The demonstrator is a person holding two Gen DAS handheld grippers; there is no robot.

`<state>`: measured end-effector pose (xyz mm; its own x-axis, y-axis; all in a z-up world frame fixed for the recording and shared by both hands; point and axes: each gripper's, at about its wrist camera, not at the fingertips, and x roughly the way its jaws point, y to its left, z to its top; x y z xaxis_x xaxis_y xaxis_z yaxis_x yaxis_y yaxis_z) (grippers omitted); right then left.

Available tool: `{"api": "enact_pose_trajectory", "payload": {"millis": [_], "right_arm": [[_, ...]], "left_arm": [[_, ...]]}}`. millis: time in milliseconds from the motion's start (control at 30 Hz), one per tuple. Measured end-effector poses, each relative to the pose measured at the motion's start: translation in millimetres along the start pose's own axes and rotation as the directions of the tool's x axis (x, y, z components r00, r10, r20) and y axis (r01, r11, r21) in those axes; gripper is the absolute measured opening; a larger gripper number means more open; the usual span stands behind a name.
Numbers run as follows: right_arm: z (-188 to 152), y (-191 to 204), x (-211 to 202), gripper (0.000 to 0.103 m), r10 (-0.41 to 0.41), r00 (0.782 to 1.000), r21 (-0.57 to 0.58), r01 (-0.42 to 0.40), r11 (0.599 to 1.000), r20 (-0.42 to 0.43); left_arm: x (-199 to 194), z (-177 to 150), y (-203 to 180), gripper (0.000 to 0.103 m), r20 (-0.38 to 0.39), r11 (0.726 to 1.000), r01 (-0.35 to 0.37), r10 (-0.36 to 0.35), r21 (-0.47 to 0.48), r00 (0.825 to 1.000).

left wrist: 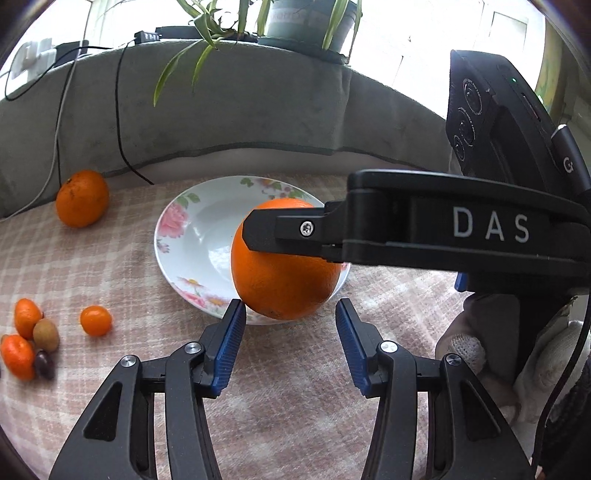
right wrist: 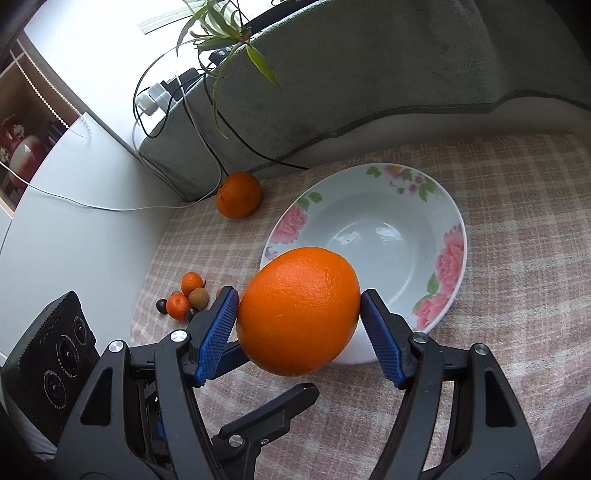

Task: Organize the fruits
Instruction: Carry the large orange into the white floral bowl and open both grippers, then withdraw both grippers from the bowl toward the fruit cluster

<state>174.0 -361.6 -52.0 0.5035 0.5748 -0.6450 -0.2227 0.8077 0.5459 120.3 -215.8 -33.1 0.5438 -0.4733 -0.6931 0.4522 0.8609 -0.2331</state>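
Pink-and-cream checked cloth is covering the surface I'm working over, with a grey cushioned backrest (left wrist: 229, 110) curving behind it and a potted plant (left wrist: 306, 22) sitting on top, its upper part cut off by the frame edge.

My right gripper (right wrist: 299, 314) is clamping the big orange (right wrist: 299, 310) between its blue pads, holding it just over the near rim of the floral bowl (right wrist: 369, 229). From the left wrist camera that orange (left wrist: 284, 273) is half hidden behind the right gripper's black finger crossing in front, so I'm not seeing the far pad at all.

My left gripper (left wrist: 291, 339) is hanging partly open with nothing between the pads, right below the orange and the bowl (left wrist: 192, 236) rim.

A mandarin (left wrist: 82, 198) is sitting alone near the backrest, well apart from the bowl. Off to the left, a little pile of kumquats (left wrist: 26, 317), a brownish round fruit (left wrist: 46, 334) and a dark one (left wrist: 44, 363) I'm struggling to identify. Another kumquat (left wrist: 96, 320) is lying just beside them.

A gloved hand (left wrist: 476, 354) is peeking in at the right, mostly cut off.
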Motion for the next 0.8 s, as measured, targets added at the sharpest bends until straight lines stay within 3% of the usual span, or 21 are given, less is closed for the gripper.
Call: {"api": "enact_pose_trajectory", "payload": {"millis": [333, 600, 700, 800], "right_arm": [[12, -8, -39, 0.071, -0.034, 0.991, 0.003, 0.034, 0.999, 0.132], [5, -15, -43, 0.078, -0.089, 0.984, 0.022, 0.086, 0.996, 0.157], [3, -13, -42, 0.079, -0.114, 0.980, 0.020, 0.112, 0.993, 0.163], [0, -12, -46, 0.082, -0.136, 0.974, 0.010, 0.136, 0.991, 0.181]], "left_arm": [[-5, 3, -2, 0.049, 0.013, 1.000, 0.000, 0.000, 0.004, 1.000], [-23, -3, 6, 0.050, 0.038, 1.000, -0.005, 0.005, -0.009, 0.999], [-29, -5, 12, 0.060, 0.046, 1.000, -0.014, 0.014, -0.017, 0.999], [-36, -6, 17, 0.063, 0.055, 0.999, -0.026, 0.027, -0.021, 0.998]]}}
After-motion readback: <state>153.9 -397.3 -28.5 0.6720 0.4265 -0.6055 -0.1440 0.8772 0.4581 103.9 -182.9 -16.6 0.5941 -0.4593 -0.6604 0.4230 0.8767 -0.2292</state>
